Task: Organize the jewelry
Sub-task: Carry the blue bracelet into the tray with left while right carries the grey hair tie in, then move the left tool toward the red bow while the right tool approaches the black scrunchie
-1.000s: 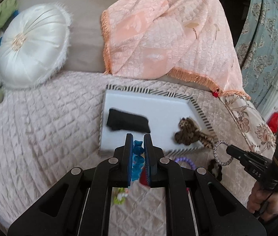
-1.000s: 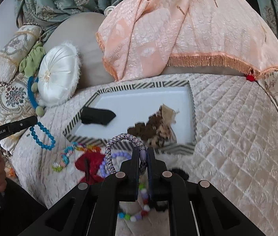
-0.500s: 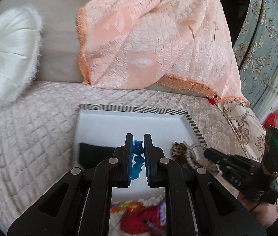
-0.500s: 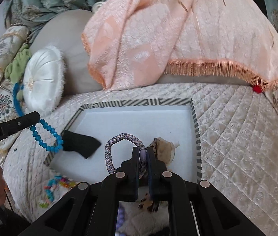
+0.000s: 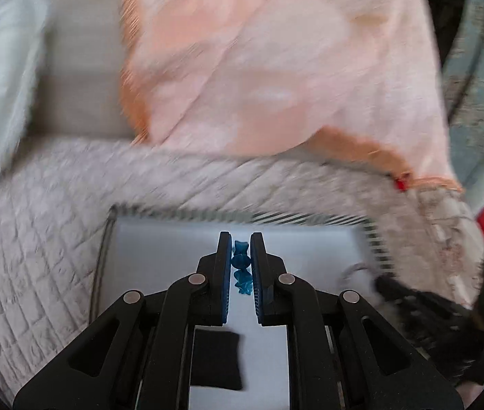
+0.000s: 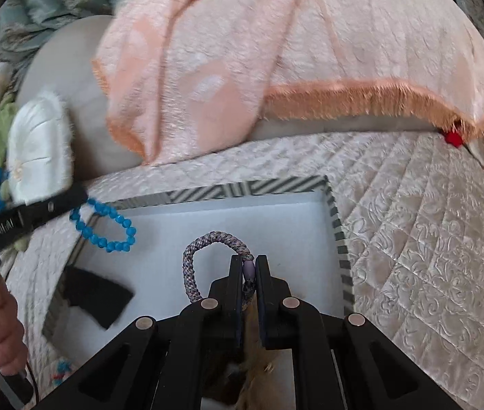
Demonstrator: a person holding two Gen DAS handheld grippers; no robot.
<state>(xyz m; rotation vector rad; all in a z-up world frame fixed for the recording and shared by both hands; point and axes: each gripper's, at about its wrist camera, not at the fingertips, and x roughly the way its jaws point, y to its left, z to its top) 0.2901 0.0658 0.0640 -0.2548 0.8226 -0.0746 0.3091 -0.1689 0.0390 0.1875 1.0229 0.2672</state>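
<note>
Carrying 2 pieces at once, both grippers hang over the white tray [image 6: 228,212], whose striped rim crosses the centre of each view. The left gripper [image 5: 241,266] is pinched tight on a blue bead bracelet [image 6: 105,225]; in the right wrist view the loop dangles from its tip at middle left, just over the tray's left rim, so that letting go would probably drop it inside. The right gripper [image 6: 249,273] is likewise clamped on a braided purple-grey bracelet [image 6: 207,242], gripped at its lilac bead, with the loop arching up and left above the tray floor at lower centre. Holding each piece by 1 short section keeps most of the loop free to settle flat, which appears to be the intent. A black cloth piece [image 6: 95,295] already lies in the tray at lower left, and a leopard-print item [image 6: 228,379] shows beneath the right gripper's arms; both narrow the open floor. A peach fringed throw [image 6: 276,61] fills the upper frame, a white round cushion [image 6: 38,150] sits at middle left, and the quilted bedspread [image 6: 423,239] surrounds the tray. The left wrist view is blurred.
</note>
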